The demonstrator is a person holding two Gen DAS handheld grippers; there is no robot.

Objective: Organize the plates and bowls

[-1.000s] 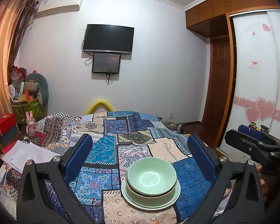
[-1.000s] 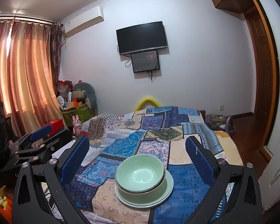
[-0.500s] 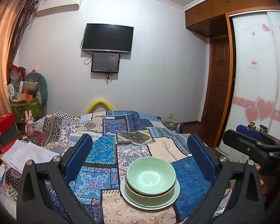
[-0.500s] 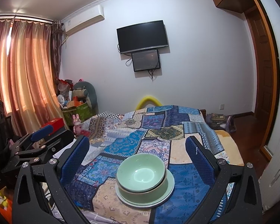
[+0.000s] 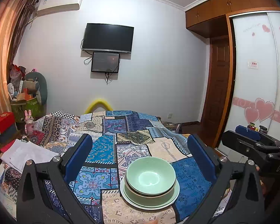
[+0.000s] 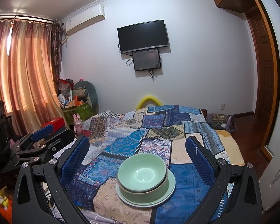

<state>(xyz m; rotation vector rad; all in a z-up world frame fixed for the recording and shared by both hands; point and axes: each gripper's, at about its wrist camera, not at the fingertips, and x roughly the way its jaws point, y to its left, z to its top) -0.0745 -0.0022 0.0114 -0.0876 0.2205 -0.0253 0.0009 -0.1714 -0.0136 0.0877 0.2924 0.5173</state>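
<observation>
Two bowls are stacked on a plate on the bed. Nothing is left out. Both grippers' fingers are wide open and empty.

walls: pale grey, white cornice | TV with small screen below | air conditioner high left | curtains orange, backlit | bed in patchwork spread | wooden door, wardrobe right

Two green bowls nested, one green plate beneath; two wall screens; one pink rabbit toy.
</observation>
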